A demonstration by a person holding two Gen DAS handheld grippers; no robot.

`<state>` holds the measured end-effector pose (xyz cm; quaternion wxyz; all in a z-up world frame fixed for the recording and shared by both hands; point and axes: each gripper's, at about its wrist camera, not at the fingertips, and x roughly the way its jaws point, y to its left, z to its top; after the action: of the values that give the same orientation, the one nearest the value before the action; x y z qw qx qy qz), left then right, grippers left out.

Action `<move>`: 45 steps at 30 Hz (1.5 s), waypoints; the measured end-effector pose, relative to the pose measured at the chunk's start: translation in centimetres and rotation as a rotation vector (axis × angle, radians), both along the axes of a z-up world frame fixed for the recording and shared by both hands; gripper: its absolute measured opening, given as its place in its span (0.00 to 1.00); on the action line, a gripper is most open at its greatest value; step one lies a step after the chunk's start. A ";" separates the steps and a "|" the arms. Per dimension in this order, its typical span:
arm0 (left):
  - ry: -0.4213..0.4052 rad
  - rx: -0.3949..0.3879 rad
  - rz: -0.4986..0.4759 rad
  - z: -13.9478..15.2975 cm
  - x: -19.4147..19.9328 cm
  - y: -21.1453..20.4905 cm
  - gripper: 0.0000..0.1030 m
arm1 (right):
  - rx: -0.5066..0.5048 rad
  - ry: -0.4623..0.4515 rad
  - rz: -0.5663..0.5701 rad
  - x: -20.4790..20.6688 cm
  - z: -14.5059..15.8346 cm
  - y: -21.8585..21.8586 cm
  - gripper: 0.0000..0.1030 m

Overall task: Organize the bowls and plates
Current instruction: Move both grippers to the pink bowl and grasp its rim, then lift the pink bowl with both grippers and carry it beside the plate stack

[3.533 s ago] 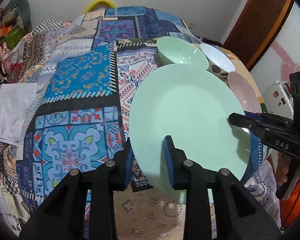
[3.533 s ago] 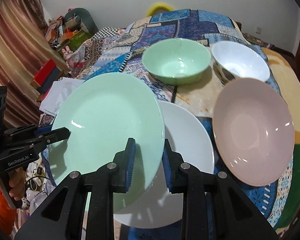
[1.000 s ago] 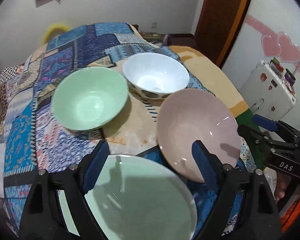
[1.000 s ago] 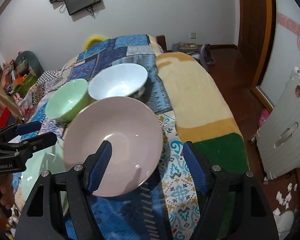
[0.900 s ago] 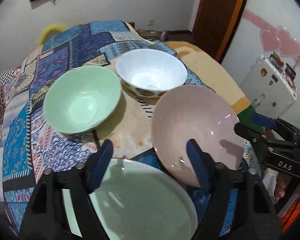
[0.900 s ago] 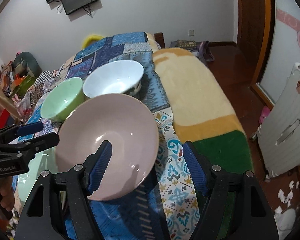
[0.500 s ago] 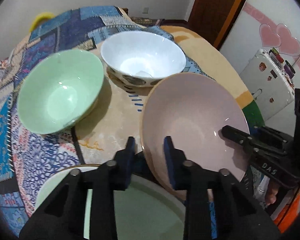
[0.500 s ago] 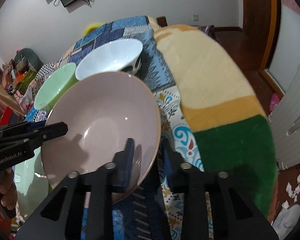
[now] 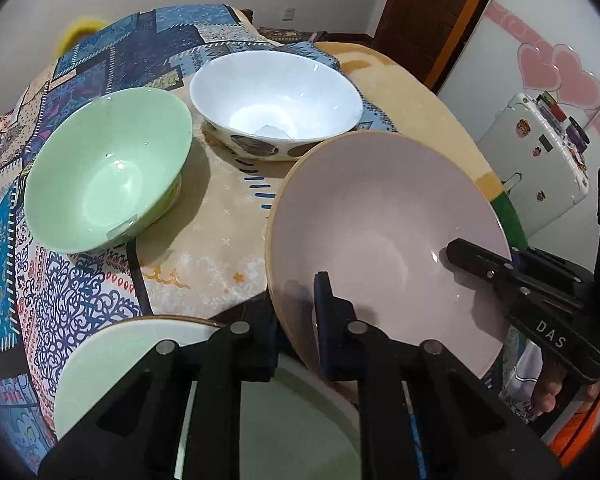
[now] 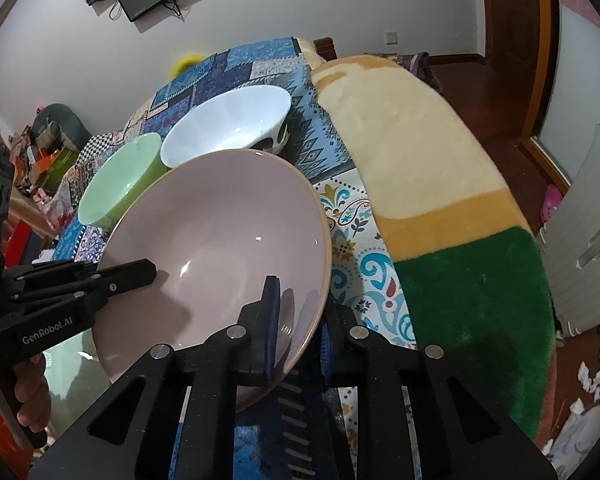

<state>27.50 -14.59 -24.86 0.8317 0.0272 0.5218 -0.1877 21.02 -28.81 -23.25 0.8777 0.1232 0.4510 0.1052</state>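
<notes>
Both black plastic grippers, left gripper (image 9: 296,320) and right gripper (image 10: 298,320), show silver screws, blue pads and white lettering.

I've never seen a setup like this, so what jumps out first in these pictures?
The big pink plate stands out, pinched at opposite edges by two black tools, the left tool and the right tool. Behind it a green bowl and a white bowl sit side by side on the patterned cloth.

green plate (image 9: 112,364): near part behind jaws, cut by edge | white bowl (image 10: 228,128): base hidden
</notes>
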 end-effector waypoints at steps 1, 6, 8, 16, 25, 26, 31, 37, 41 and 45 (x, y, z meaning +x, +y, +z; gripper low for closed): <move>-0.004 -0.004 -0.002 0.3 -0.2 0.0 0.14 | 0.000 -0.002 -0.001 -0.1 0.2 0.0 0.15; -0.032 -0.020 -0.008 1.8 -1.2 0.1 0.14 | -0.007 -0.032 -0.004 -0.8 1.7 0.0 0.15; -0.047 -0.026 -0.009 2.6 -1.8 0.2 0.14 | -0.008 -0.048 -0.003 -1.3 2.5 0.1 0.15; -0.101 -0.054 0.006 6.0 -4.2 1.7 0.14 | -0.004 -0.100 0.009 -2.4 5.0 1.3 0.15; -0.158 -0.070 0.042 8.7 -7.0 4.5 0.14 | -0.009 -0.137 0.043 -3.5 6.6 3.8 0.15; -0.162 -0.071 0.047 8.9 -7.3 4.9 0.14 | -0.007 -0.142 0.047 -3.6 6.7 4.2 0.15; -0.185 -0.079 0.075 10.0 -8.8 7.5 0.14 | -0.008 -0.161 0.074 -4.2 7.3 6.3 0.15; -0.220 -0.080 0.120 11.1 -10.7 10.7 0.14 | -0.005 -0.178 0.116 -4.7 7.7 9.3 0.15; -0.237 -0.081 0.153 11.7 -11.8 12.9 0.14 | -0.006 -0.186 0.149 -4.9 8.1 11.6 0.15; -0.250 -0.080 0.190 12.0 -13.1 15.5 0.14 | -0.004 -0.192 0.180 -5.5 8.1 13.6 0.15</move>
<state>14.42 0.89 -12.90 0.9047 -0.0323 0.4065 -0.1237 15.56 -15.22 -15.11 0.9041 0.0696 0.3745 0.1938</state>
